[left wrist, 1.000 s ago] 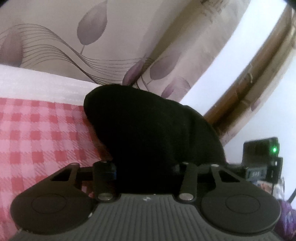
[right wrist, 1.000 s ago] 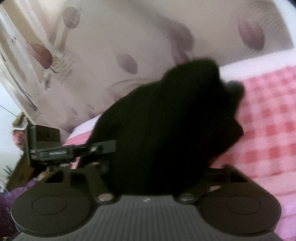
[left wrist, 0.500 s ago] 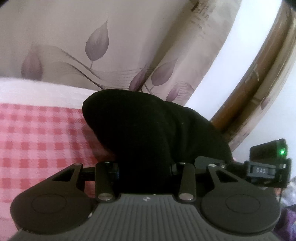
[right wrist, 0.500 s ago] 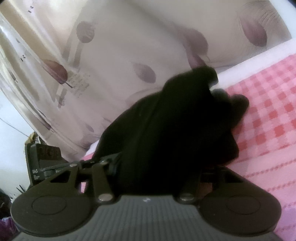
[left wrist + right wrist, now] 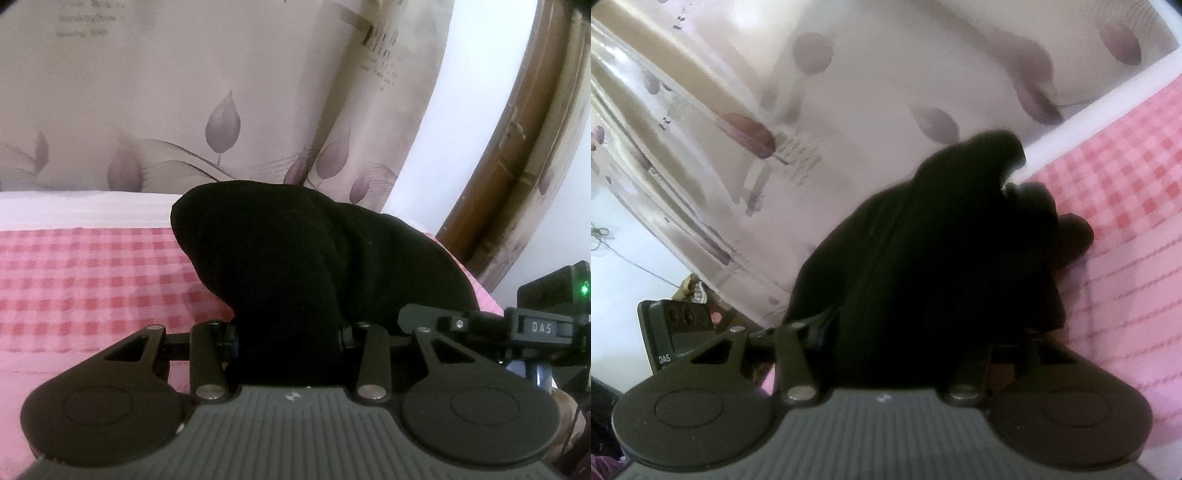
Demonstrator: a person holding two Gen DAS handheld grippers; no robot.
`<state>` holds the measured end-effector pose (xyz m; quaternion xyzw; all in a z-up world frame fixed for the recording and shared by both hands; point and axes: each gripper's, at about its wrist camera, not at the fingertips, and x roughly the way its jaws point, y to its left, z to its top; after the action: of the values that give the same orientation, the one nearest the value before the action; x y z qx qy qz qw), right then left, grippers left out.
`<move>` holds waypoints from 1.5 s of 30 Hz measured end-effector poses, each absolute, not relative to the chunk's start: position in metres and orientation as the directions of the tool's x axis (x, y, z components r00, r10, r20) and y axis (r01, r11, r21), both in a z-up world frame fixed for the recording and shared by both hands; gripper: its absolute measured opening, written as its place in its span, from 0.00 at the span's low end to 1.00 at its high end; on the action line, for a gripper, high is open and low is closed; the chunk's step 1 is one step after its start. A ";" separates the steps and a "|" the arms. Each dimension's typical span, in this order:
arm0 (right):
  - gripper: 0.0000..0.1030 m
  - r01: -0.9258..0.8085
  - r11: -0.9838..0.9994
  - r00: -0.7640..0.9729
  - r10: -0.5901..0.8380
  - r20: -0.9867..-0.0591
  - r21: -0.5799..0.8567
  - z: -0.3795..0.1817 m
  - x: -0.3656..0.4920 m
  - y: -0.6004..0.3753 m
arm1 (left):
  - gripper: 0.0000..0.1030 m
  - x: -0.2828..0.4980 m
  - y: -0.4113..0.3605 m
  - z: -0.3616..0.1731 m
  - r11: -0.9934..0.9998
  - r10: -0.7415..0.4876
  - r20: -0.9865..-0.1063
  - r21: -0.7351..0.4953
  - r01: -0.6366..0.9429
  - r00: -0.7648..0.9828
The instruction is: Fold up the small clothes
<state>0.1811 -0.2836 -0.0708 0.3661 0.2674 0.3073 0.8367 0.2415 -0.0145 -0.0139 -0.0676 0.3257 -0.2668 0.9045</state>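
A black garment (image 5: 288, 266) fills the middle of the left wrist view, bunched over my left gripper (image 5: 288, 339), which is shut on it; the cloth hides the fingertips. The same black garment (image 5: 931, 251) drapes over my right gripper (image 5: 905, 332), which is also shut on it. The cloth hangs between the two grippers, lifted above the pink checked bedsheet (image 5: 92, 280). The right gripper's body shows at the right edge of the left wrist view (image 5: 535, 325), close beside the left one.
The pink checked sheet (image 5: 1126, 229) covers the bed, with a white edge (image 5: 81, 210) at its far side. A leaf-patterned curtain (image 5: 221, 110) hangs behind. A brown wooden frame (image 5: 509, 147) stands at the right.
Both grippers have tilted upward with the garment, so more curtain and less bed shows. The two grippers have come closer together. The grip on the cloth has not changed.
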 end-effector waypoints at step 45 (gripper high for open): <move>0.52 -0.349 0.495 0.609 0.765 -0.209 0.796 -0.069 0.078 -0.177 | 0.40 0.108 0.093 -0.004 0.899 -0.438 -0.577 -0.276 0.341 0.689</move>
<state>0.0783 -0.1767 -0.0693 0.3693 0.2817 0.3408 0.8174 0.1082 0.0928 -0.0041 -0.0735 0.3319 -0.2127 0.9161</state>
